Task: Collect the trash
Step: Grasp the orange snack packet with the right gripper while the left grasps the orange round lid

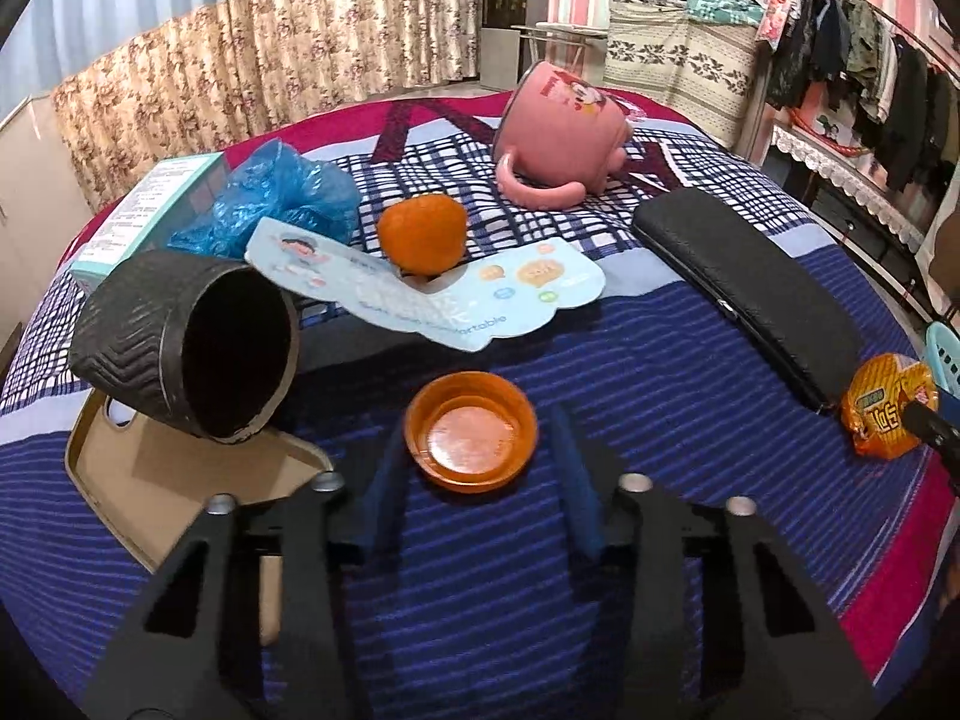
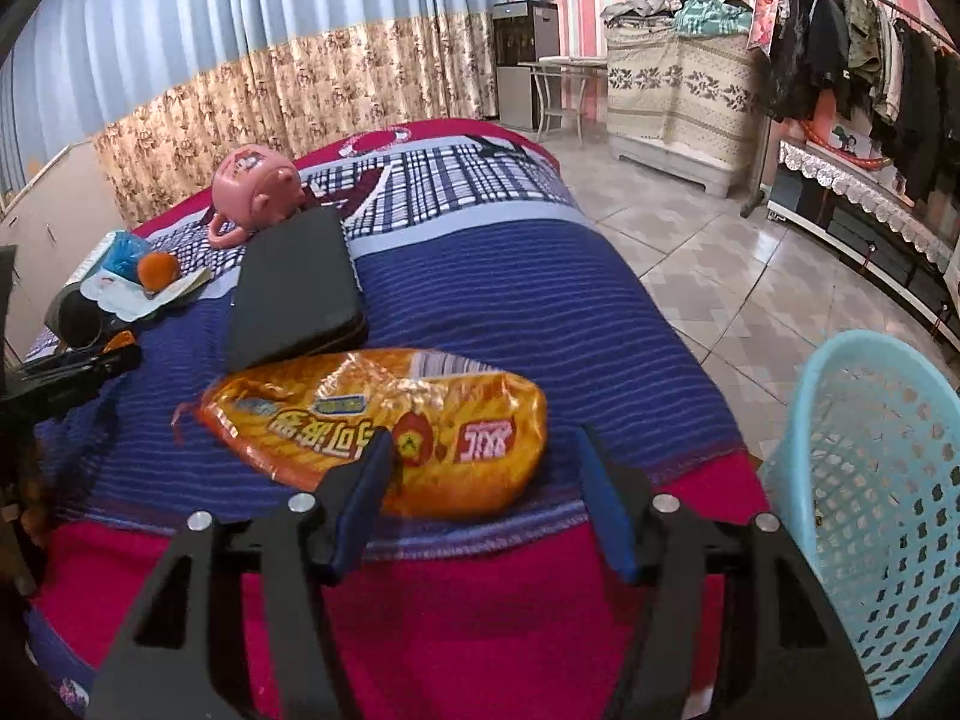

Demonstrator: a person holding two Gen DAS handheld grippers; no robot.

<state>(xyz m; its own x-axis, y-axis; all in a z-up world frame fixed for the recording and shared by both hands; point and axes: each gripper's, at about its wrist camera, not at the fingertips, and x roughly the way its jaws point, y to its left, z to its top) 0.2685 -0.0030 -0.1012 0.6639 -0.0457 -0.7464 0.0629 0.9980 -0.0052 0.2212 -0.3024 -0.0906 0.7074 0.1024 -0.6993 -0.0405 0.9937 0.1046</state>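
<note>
Black cup (image 1: 186, 342) beside orange lid (image 1: 470, 429).

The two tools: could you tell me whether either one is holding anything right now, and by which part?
Nothing is held. The left tool brackets the orange lid without pressing it; the right tool stands open at the orange snack packet.

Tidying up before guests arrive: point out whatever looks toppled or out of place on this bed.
Two cups are tipped over: the pink mug lies on its side near the far edge, and the black ribbed cup lies sideways, mouth facing the camera, partly over a cardboard piece. An orange snack wrapper lies loose by the near edge.
</note>
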